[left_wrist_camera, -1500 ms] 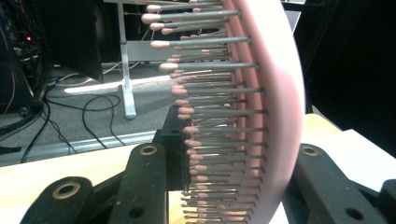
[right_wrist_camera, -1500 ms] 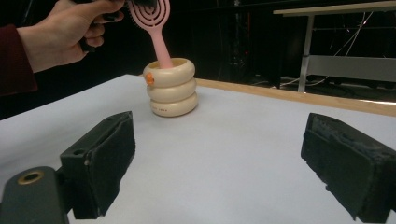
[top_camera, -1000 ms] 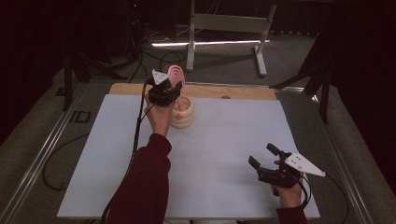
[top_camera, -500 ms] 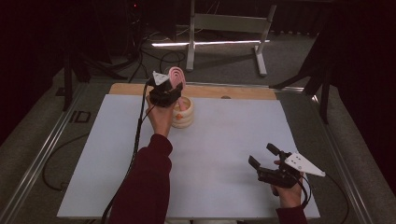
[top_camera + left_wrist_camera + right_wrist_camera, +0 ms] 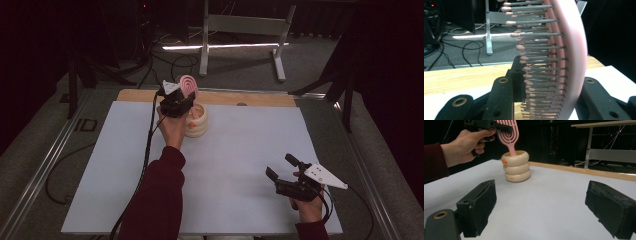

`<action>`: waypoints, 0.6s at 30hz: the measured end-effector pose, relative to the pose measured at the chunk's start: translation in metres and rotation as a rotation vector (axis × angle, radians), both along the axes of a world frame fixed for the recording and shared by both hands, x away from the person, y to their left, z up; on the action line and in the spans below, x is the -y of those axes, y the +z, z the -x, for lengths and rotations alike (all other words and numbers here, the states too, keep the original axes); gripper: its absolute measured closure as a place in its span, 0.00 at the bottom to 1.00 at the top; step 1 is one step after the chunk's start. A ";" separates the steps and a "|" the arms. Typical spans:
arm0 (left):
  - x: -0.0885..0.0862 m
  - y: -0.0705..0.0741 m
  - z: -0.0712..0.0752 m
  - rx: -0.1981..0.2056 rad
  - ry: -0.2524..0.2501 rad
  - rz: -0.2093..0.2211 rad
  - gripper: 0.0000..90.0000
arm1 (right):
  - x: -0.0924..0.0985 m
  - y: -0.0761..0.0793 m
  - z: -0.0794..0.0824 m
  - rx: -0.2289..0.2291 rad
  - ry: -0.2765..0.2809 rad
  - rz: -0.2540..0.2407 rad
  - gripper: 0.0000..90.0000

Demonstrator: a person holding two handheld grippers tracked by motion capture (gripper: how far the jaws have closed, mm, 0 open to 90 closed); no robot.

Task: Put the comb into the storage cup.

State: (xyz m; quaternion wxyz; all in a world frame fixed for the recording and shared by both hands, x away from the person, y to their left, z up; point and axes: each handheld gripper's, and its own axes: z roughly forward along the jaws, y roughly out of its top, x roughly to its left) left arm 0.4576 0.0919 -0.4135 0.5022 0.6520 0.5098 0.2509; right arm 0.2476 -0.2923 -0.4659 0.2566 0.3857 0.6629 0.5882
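One brush, handle already in the holder

One pink brush [image 5: 188,85] stands with its handle inside the cream ringed holder [image 5: 196,121] at the far side of the bench [image 5: 240,150]. The left tool [image 5: 176,103] is clamped on the brush head, bristles against one jaw; letting go and backing off looks like all that remains. That hand [image 5: 172,127] reaches forward, arm stretched over the bench. The right tool [image 5: 287,172] waits near the front edge, jaws apart, holding nothing.
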 end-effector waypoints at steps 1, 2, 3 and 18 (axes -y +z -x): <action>0.000 0.000 0.000 0.000 0.000 0.000 0.71 | 0.000 0.000 0.000 0.000 0.000 0.000 0.11; 0.000 -0.002 0.000 -0.004 0.001 0.001 0.71 | 0.000 0.000 0.000 0.001 -0.001 -0.001 0.11; 0.000 -0.002 0.000 -0.006 0.003 0.001 0.71 | 0.000 0.000 0.000 0.001 -0.002 -0.004 0.11; 0.004 -0.012 0.000 -0.027 0.003 0.001 0.71 | 0.000 0.000 0.000 0.001 -0.002 0.000 0.11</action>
